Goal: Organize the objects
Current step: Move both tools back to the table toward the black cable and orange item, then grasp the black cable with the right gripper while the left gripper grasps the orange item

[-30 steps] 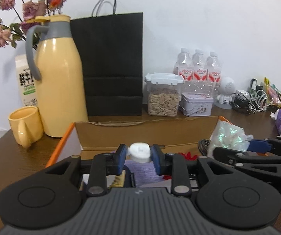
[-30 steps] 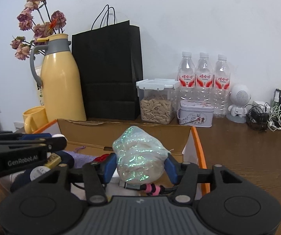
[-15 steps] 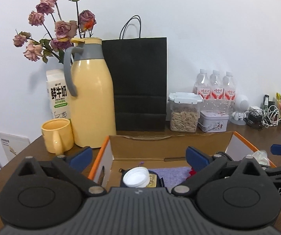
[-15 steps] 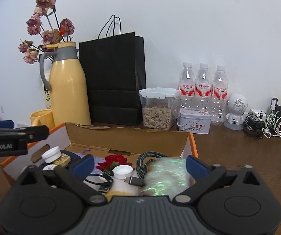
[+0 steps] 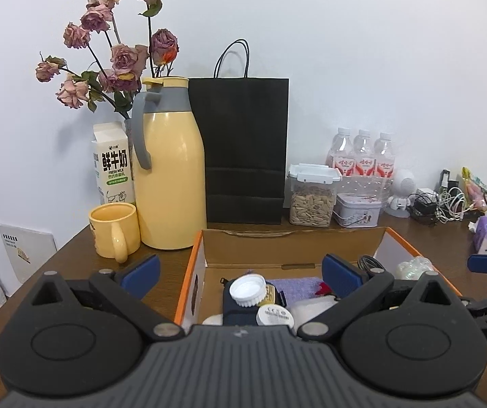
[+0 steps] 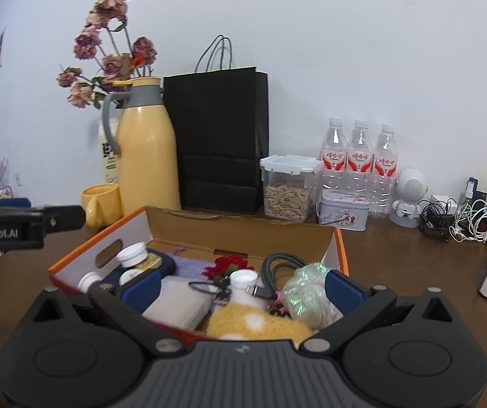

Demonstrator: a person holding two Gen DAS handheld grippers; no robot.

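The box (image 6: 340,248) has an orange rim, white sides and a brown inside. In it lie a white-capped bottle (image 5: 247,291), a purple cloth (image 5: 297,289), a red flower (image 6: 228,265) and an iridescent bag (image 6: 306,294). The jug (image 5: 170,176) and mug (image 5: 114,233) are yellow, the paper bag (image 5: 243,149) black, the surface (image 6: 413,265) dark brown.

You have an open cardboard box (image 6: 240,234) with orange edges and a cut-out handle hole, standing on the brown table. Inside, at its left end, a white-capped bottle (image 5: 247,290) lies tilted on a dark blue pouch (image 5: 240,312), beside a round white lid (image 5: 273,315). A purple cloth (image 5: 294,289) lies flat behind them. At the right end you see an iridescent plastic bundle (image 6: 306,294) resting against a coiled black cable (image 6: 277,265), near a red flower (image 6: 228,265). A yellow spotted item (image 6: 257,324), possibly plush, sits in front.
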